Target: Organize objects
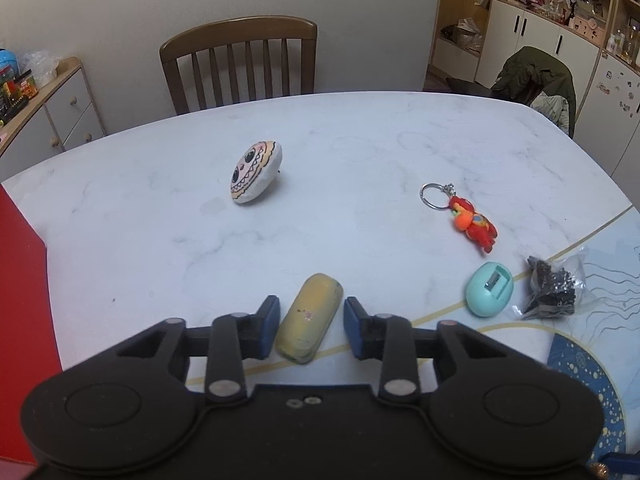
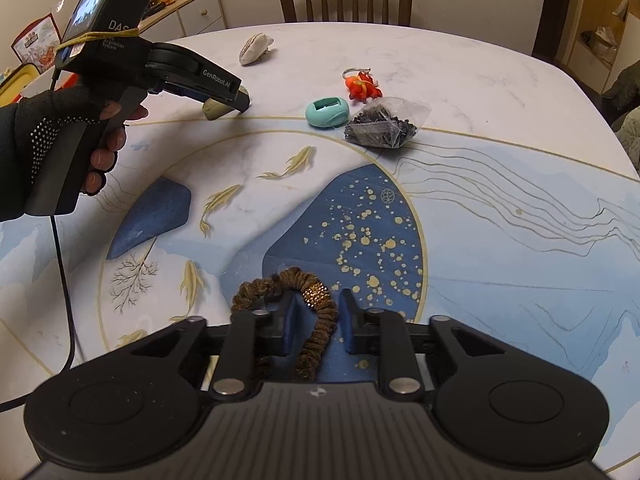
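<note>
Two things are being taken up at once. In the left wrist view, low and centre in the frame, the left gripper (image 1: 308, 326) is set around a yellow oblong block (image 1: 310, 318) lying on the marbled desk (image 1: 160, 240); its blue fingers (image 1: 269, 326) stand close on either side, the left one against the block's flank and the right one with a thin gap showing, so a firm hold cannot be confirmed from the frame — at best the block is lightly pinched. The block is judged stiff and light, its worn matte skin unlikely to slip; it is best taken across its short width near the middle, as is being done. In the right wrist view, at bottom centre, the right gripper (image 2: 318, 326) is drawn in narrowly around a brown scrunchie (image 2: 320, 320) with a gold beaded band, resting on the blue speckled patch of the desk's print. One strand of the loop passes between the fingers and appears caught. It is judged soft, springy and very light, so it will sag and swing when lifted — a hold on the bunched fabric, not the beads, is the safer choice. Further up the left view, a face-printed cushion (image 1: 256, 172), a red keyring figure (image 1: 474, 224), a teal egg-shaped sharpener (image 1: 489, 289) and a bag of dark bits (image 1: 552, 288) lie untouched.
</note>
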Motion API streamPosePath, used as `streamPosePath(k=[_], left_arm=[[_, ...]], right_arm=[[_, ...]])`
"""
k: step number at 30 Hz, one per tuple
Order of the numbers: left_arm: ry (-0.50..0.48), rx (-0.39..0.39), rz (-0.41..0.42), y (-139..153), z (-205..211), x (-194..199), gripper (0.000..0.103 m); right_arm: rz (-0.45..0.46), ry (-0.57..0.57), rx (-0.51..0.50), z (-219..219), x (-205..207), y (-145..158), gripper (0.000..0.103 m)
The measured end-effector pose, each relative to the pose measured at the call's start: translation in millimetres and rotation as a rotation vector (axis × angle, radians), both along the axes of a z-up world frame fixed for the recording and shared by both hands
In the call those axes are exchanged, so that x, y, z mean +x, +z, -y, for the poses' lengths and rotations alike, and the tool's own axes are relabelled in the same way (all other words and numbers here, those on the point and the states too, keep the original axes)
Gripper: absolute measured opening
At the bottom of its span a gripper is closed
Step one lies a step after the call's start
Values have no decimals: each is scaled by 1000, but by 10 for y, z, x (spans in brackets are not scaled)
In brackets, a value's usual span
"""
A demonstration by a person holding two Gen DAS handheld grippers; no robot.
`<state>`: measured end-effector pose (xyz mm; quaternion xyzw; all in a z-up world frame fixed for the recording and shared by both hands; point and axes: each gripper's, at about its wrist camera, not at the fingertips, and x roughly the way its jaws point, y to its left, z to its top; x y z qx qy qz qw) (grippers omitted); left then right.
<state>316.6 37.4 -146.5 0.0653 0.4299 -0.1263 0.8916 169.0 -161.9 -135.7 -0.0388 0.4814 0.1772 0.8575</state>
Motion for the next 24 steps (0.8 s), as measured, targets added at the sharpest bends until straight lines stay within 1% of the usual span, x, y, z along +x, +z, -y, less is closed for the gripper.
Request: streamPosePath(k=[3, 6, 10, 13, 16, 24], left_arm=[[4, -15, -17, 11, -27, -25, 19], [8, -18, -30, 28, -38, -66, 19], [6, -43, -42, 90, -45, -178, 19], [9, -80, -59, 157, -74, -291, 19], [14, -84, -72, 242, -91, -421, 19], [20, -141, -82, 524, -210, -788, 19]], right_arm=[[-5, -10, 6, 7, -15, 5, 14], [-16, -25, 16, 26, -38, 11, 13], [-19, -41, 48, 65, -105, 76, 12], [-17, -44, 75, 91, -163, 170, 12], [-8, -42, 96, 109, -219, 278, 12], [21, -28, 153, 106, -335, 589, 12]])
